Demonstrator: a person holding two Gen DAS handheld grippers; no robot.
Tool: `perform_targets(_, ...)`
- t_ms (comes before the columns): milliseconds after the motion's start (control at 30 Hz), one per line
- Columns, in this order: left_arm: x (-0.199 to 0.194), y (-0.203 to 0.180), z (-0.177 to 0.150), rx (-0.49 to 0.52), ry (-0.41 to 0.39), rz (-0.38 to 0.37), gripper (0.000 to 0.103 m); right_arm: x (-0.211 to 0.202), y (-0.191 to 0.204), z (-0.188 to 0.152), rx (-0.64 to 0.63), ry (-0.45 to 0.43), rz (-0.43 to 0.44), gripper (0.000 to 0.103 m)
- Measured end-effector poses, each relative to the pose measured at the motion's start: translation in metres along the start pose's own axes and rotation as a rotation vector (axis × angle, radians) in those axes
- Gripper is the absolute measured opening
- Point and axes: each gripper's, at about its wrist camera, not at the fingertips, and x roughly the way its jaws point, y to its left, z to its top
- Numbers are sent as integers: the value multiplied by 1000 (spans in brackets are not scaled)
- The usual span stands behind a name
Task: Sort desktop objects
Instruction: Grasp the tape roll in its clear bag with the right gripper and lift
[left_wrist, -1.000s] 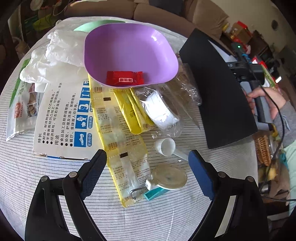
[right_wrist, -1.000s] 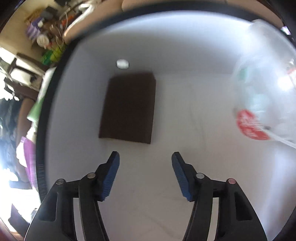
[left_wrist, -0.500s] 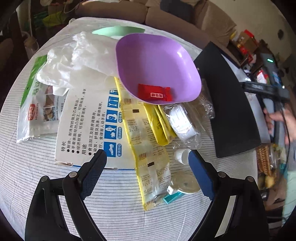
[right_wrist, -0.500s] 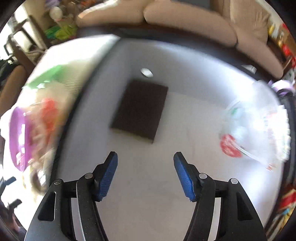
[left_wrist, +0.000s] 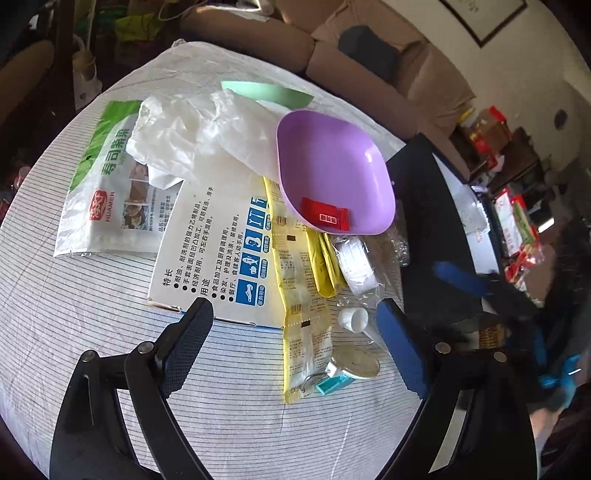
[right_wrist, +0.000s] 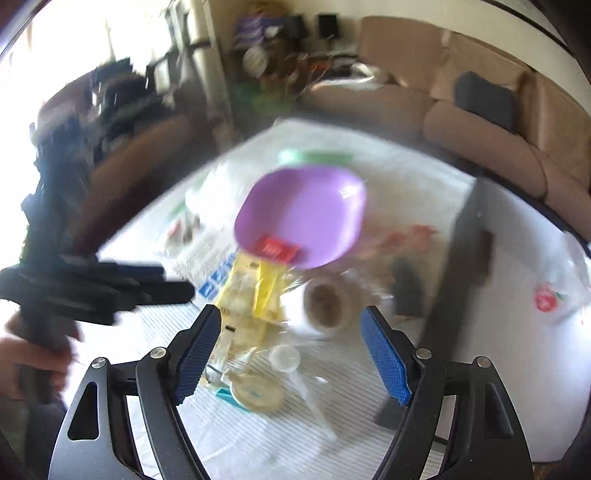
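Purple bowl (left_wrist: 332, 173) holding red candy wrapper (left_wrist: 324, 215); yellow sachet strip (left_wrist: 303, 295); grey-striped white tablecloth (left_wrist: 92, 314).

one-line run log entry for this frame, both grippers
left gripper: open, empty, over yellow sachet strip | right gripper: opening, empty, above white scoop | purple bowl: holds red candy

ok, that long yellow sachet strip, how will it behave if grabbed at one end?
The yellow sachet strip is probably floppy: thin, flat, segmented film. Likely light. It may drag the keyring tag lying on its near end.
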Motion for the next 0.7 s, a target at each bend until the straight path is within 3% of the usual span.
perform_targets(67,-5,3,0,0,3,-5,89,30,14,-2,-40,43,-43,74)
perform_targets(133,-9,5,0,2,0,-8,89,52,16,-5,-45,73,-57,60)
perform_targets(200,-11,8,3,-3,-1,-12,89,66,18,-6,-86,74,-122,60)
perform_targets(300,-12,14,4,-9,7,-19,89,70,12,-6,-85,72,-129,57)
perform_targets(367,-11,14,3,-11,11,-27,89,65,9,-5,-69,63,-96,38)
perform_targets(400,-12,14,2,-11,12,-33,89,60,5,-6,-58,60,-100,23)
perform_targets(433,-12,13,2,-9,15,-39,89,55,-1,-6,-35,66,-84,17)
perform_targets(533,-10,8,0,1,24,-53,90,37,-19,-10,60,79,-17,12)
perform_targets(700,-3,-6,-10,42,56,-47,90,3,-18,-27,104,85,55,9)
